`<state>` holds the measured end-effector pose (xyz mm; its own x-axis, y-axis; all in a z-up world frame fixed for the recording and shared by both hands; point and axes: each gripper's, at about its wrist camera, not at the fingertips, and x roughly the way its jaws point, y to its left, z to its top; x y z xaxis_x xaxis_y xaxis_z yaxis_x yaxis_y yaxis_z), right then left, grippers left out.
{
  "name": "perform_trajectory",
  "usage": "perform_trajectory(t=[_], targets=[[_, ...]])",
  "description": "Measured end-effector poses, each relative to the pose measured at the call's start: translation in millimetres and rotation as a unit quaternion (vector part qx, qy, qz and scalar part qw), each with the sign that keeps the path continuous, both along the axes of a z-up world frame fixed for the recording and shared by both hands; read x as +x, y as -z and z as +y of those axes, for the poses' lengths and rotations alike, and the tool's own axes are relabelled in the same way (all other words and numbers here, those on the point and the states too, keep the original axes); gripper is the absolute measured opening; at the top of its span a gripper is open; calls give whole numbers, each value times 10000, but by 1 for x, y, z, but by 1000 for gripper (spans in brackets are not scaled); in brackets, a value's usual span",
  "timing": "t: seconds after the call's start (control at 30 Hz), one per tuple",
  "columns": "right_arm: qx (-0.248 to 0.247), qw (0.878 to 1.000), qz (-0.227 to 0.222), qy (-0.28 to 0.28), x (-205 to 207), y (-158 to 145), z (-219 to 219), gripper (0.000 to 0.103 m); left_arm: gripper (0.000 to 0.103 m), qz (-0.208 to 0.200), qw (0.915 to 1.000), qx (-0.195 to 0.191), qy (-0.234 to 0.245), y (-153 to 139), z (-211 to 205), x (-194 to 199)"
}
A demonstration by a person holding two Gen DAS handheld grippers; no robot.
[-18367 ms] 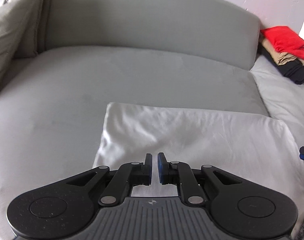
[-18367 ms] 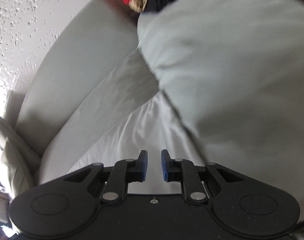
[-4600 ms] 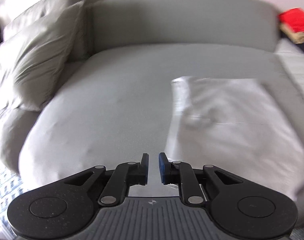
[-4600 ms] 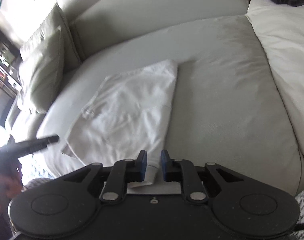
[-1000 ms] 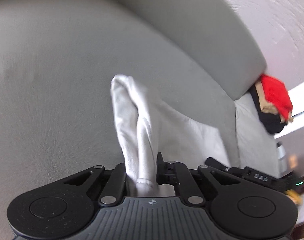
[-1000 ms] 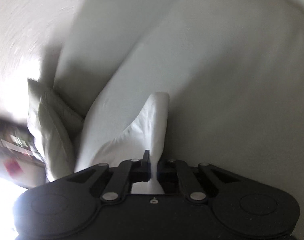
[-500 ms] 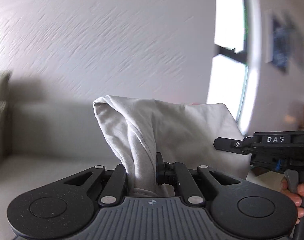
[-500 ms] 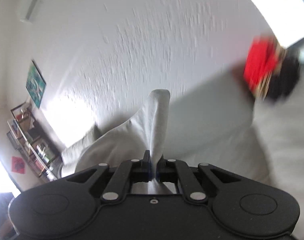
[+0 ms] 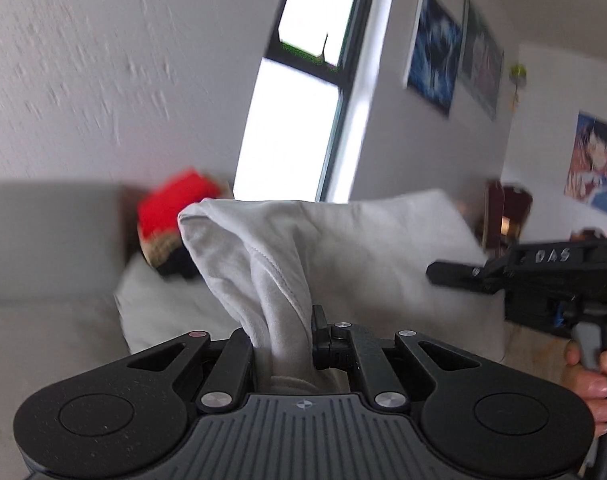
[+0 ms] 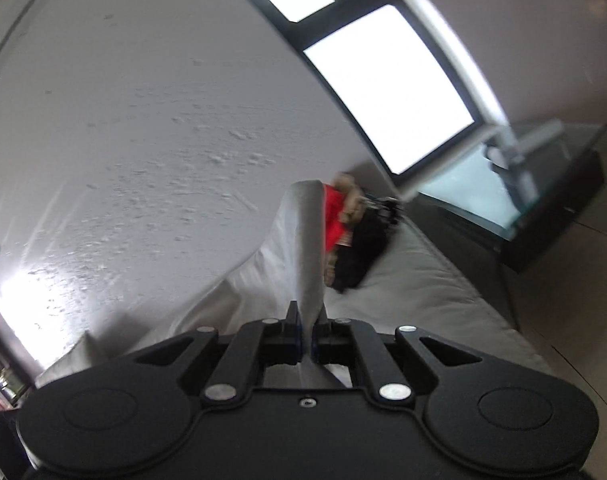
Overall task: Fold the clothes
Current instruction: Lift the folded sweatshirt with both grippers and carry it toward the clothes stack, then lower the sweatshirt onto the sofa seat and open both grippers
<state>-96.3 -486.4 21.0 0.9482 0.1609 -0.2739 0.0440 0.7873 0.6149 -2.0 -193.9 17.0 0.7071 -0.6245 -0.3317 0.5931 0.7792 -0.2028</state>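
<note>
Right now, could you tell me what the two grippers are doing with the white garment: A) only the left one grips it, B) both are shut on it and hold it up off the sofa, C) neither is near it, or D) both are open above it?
B: the left gripper and the right gripper each have the white garment pinched between closed fingers, lifted clear of the sofa.

We see a plain white garment point(image 9: 355, 248) pinched in our black left hand-held gripper point(image 9: 287, 340) and black right hand-held gripper point(image 10: 306, 332), a light grey sofa point(image 9: 43, 320), and a red, tan and black clothes pile point(image 10: 351, 232).
</note>
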Motion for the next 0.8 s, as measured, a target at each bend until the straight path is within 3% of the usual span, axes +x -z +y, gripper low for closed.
perform_trajectory(t=[0.13, 0.3, 0.53, 0.63, 0.7, 0.77, 0.8], targets=[[-24, 9986, 494, 162, 26, 44, -13, 5, 6, 439, 9986, 276, 46, 42, -31, 38], [-73, 9947, 1019, 92, 75, 85, -17, 4, 6, 961, 9945, 419, -75, 79, -37, 89], [-135, 9926, 1202, 140, 143, 95, -18, 4, 6, 1121, 9929, 310, -251, 94, -53, 154], [-266, 9901, 1349, 294, 175, 103, -20, 6, 21, 1218, 9904, 512, -393, 106, -57, 177], [-427, 9840, 1677, 416, 191, 114, -22, 15, 30, 1462, 9845, 723, -642, 118, -53, 189], [-554, 9809, 1795, 500, 182, 117, -22, 23, 36, 1621, 9795, 714, -961, 123, -36, 186], [-593, 9808, 1785, 507, 175, 116, -23, 27, 34, 1592, 9773, 773, -1167, 123, -28, 184]])
